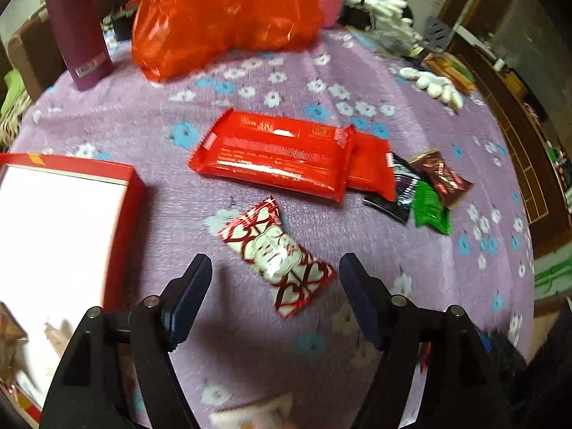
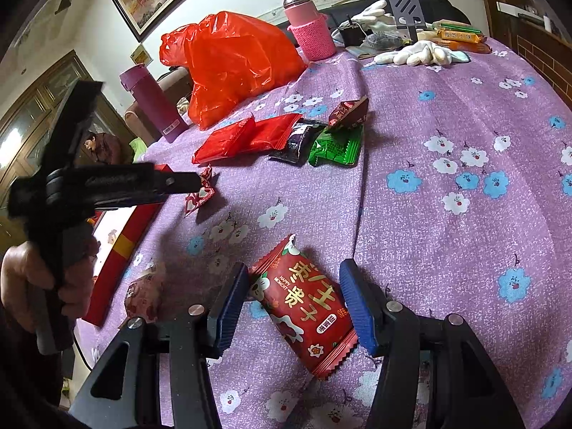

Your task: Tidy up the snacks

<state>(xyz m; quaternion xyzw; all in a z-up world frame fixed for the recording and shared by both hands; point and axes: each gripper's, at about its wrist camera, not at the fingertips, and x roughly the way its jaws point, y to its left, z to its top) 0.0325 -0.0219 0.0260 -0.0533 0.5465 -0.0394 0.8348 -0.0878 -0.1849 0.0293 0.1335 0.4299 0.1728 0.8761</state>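
Observation:
My left gripper (image 1: 273, 279) is open, its fingers either side of a heart-patterned red and white snack packet (image 1: 277, 255) on the purple floral cloth; the packet also shows in the right wrist view (image 2: 200, 193). A red box with a white inside (image 1: 71, 228) lies to its left. Two large red packets (image 1: 275, 155) lie beyond, with black, green (image 1: 430, 207) and brown small packets to their right. My right gripper (image 2: 293, 293) is open around a red snack packet with gold writing (image 2: 304, 307) lying on the cloth. The left gripper (image 2: 107, 182) shows there, held in a hand.
A red plastic bag (image 1: 221, 14), a purple bottle (image 1: 77, 25) and a pink-sleeved jar (image 2: 309, 25) stand at the back. White gloves (image 2: 414, 53), a spatula and orange packets lie at the far right. A wrapped snack (image 2: 143, 296) lies beside the red box.

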